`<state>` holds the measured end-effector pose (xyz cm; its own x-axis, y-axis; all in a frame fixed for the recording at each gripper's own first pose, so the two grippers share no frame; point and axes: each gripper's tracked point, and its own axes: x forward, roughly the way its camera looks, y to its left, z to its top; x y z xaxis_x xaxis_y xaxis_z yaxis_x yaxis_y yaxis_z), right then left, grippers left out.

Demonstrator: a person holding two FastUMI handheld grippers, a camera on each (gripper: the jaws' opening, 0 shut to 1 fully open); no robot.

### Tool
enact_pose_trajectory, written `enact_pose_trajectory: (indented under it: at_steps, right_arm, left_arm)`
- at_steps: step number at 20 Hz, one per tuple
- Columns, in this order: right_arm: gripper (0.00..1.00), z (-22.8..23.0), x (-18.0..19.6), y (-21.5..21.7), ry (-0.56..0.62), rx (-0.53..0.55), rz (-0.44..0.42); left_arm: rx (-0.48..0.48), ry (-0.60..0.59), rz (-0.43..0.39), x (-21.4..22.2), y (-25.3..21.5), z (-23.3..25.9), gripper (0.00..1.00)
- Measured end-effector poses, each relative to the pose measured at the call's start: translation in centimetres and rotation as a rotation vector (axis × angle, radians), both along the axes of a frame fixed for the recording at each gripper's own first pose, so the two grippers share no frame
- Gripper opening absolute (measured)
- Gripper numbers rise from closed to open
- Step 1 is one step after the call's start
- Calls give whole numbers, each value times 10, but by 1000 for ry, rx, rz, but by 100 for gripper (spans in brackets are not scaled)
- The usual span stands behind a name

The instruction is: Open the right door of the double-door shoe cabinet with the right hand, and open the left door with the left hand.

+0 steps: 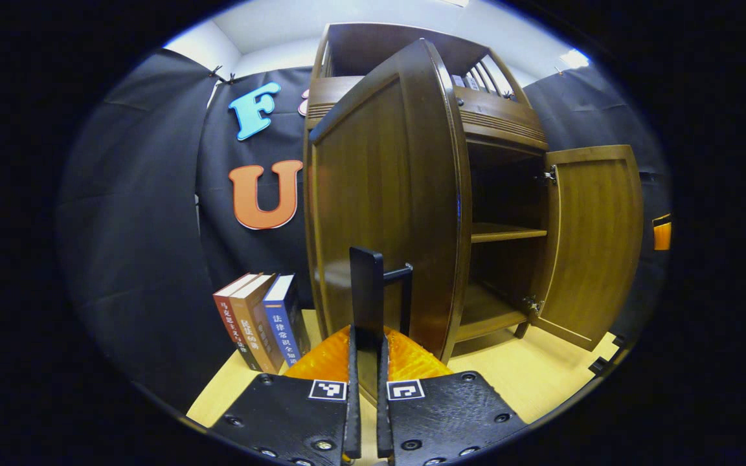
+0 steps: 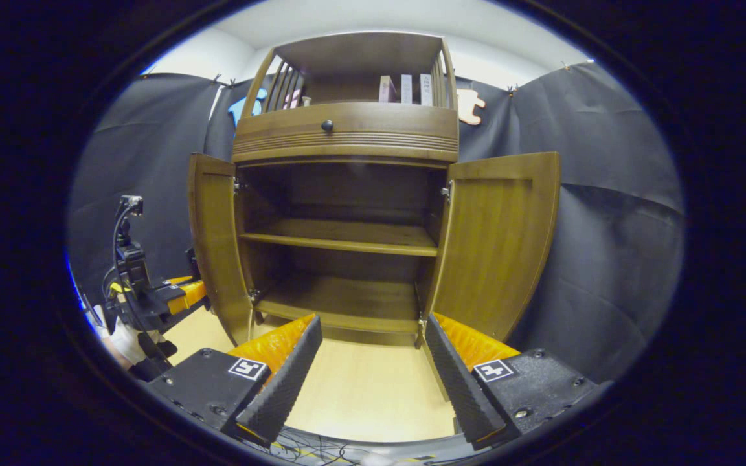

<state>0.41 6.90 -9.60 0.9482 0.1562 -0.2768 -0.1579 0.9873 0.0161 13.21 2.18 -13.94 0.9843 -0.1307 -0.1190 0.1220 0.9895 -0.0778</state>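
The shoe cabinet (image 2: 347, 194) stands at the back of the pale wood worktop (image 2: 360, 395), against the black cloth wall, and both its doors are swung out, so the task looks all but finished. The right door (image 2: 496, 246) stands wide, hinged on the cabinet's right side, and the right gripper (image 2: 370, 369) hovers apart from it in front of the opening, its fingers spread wide and holding nothing, which suggests its part is done. The left door (image 1: 386, 194) is open too, swung toward the left gripper (image 1: 366, 388), whose fingers are closed nearly together on the dark bar handle (image 1: 370, 291) at the door's free edge; that grip is, I judge, what holds the door out. Inside, the cabinet's middle shelf (image 2: 340, 236) and bottom shelf (image 2: 340, 298) look bare, with no shoes to be seen. The open top rack holds a few upright books (image 2: 405, 88), and the drawer front beneath it carries a small dark knob (image 2: 327, 125). Three more books (image 1: 259, 320) lean together on the worktop just beside the cabinet's left side, out of the door's swing.
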Motion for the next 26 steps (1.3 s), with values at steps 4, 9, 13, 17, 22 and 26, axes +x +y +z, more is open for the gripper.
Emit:
enact_pose_trajectory:
  at_steps: [4, 9, 13, 17, 22, 26]
  right_arm:
    - [100, 4, 3, -1, 9, 6, 8]
    - [100, 3, 1, 1, 12, 10, 17]
    - [100, 2, -4, 1, 14, 12, 22]
    - [100, 1, -9, 3, 14, 5, 30]
    - [100, 0, -18, 5, 17, 8, 36]
    - [100, -2, -22, 2, 16, 5, 26]
  left_arm:
    - [-17, -6, 4, -13, 28, -1, 0]
    - [-16, -26, -72, -15, 52, -6, 0]
    - [-25, -13, -117, -13, 73, -9, 7]
    - [-32, 3, -140, -10, 97, -12, 0]
    - [-82, 36, -134, -6, 119, -17, 0]
    - [-40, 32, -142, -7, 120, -15, 0]
